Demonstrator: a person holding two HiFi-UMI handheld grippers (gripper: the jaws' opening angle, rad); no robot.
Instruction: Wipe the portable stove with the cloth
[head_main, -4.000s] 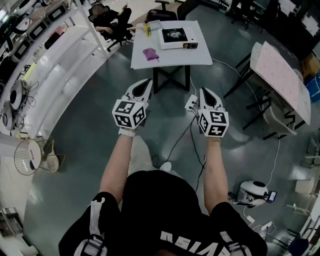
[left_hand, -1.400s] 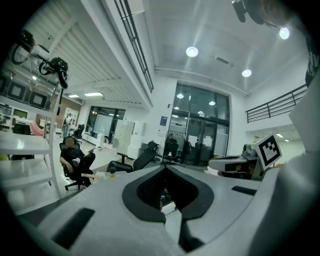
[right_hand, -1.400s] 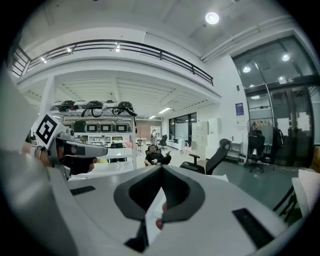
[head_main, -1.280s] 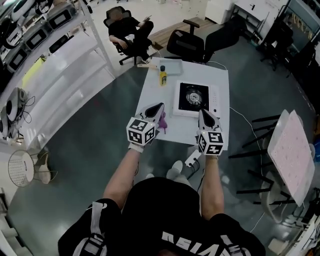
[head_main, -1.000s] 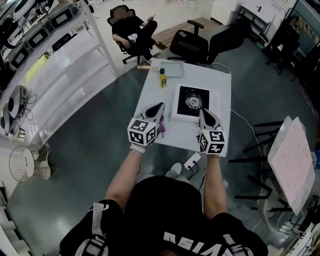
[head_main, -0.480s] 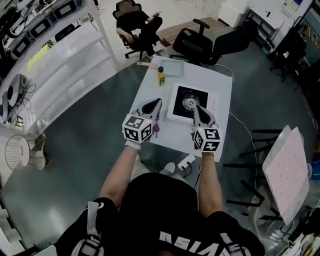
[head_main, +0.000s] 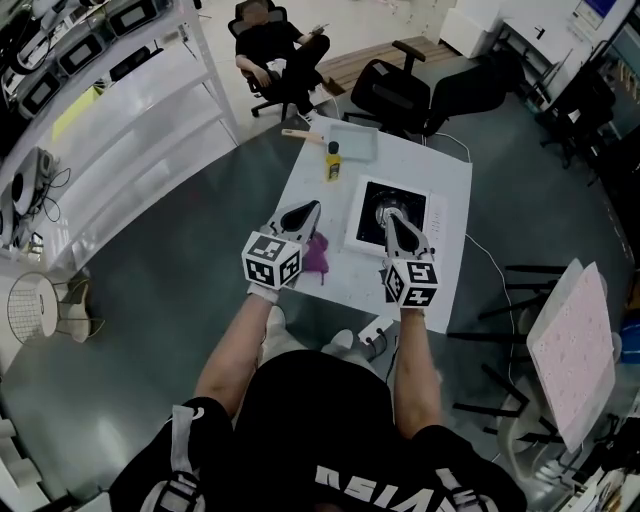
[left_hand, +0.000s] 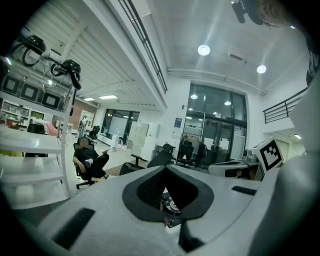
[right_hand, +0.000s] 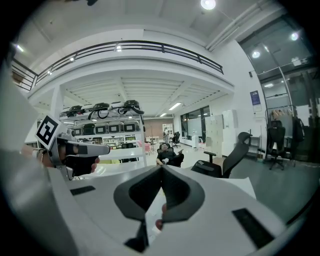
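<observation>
The portable stove (head_main: 393, 213), white with a black top and a round burner, sits on the white table (head_main: 440, 280). A purple cloth (head_main: 318, 256) lies crumpled on the table to the left of it. My left gripper (head_main: 311, 206) hangs above the table's left edge, just over the cloth, with its jaw tips together and nothing held. In the left gripper view, part of the stove (left_hand: 171, 205) shows through the gap behind the tips of that gripper (left_hand: 165, 168). My right gripper (head_main: 388, 216) is shut and empty above the stove's near edge; its tips (right_hand: 161, 169) meet.
A yellow bottle (head_main: 333, 160), a pale blue tray (head_main: 356, 144) and a wooden-handled brush (head_main: 297, 134) stand at the table's far end. Office chairs (head_main: 420, 95) and a seated person (head_main: 275, 35) are beyond. A white shelf rack (head_main: 120, 110) runs along the left. A power strip (head_main: 376, 330) lies on the floor.
The person has walked up to the table. Over the last second both grippers moved forward over its near edge, and the cloth has come out from under the left gripper.
</observation>
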